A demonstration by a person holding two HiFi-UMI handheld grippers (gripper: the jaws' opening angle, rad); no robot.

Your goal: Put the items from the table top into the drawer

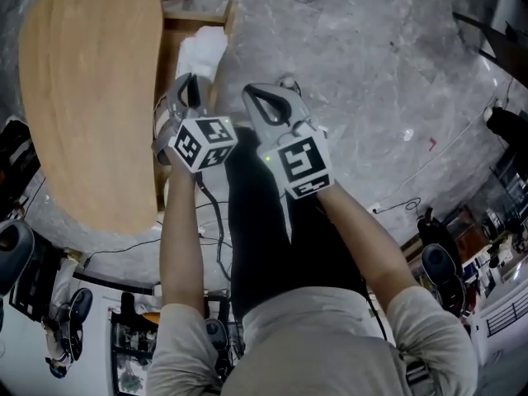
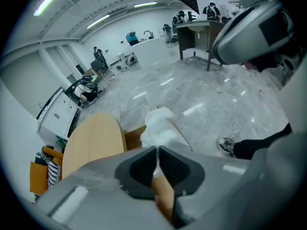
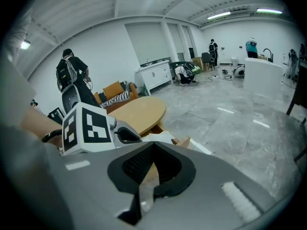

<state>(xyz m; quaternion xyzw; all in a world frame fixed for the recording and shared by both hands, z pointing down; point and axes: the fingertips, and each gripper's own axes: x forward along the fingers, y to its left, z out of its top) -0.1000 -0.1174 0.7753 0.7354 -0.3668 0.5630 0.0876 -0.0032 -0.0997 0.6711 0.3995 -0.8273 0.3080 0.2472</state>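
The oval wooden table top (image 1: 91,97) lies at the left, bare in the head view. Beyond its far end an open wooden drawer (image 1: 194,16) holds a crumpled white item (image 1: 202,52). My left gripper (image 1: 191,81) hovers just in front of the drawer, above the white item (image 2: 158,126), its pads meeting with nothing between them (image 2: 157,155). My right gripper (image 1: 250,93) sits beside it to the right, over the floor, also shut and empty (image 3: 152,145). In the right gripper view, the left gripper's marker cube (image 3: 86,126), the table top (image 3: 139,114) and the drawer's corner (image 3: 184,142) show.
Grey marble floor (image 1: 371,73) surrounds the table. Cables trail on the floor (image 1: 404,205), and chairs and gear crowd the lower left (image 1: 33,279). A person with a backpack stands far off (image 3: 72,73). A counter table (image 2: 196,32) stands across the room.
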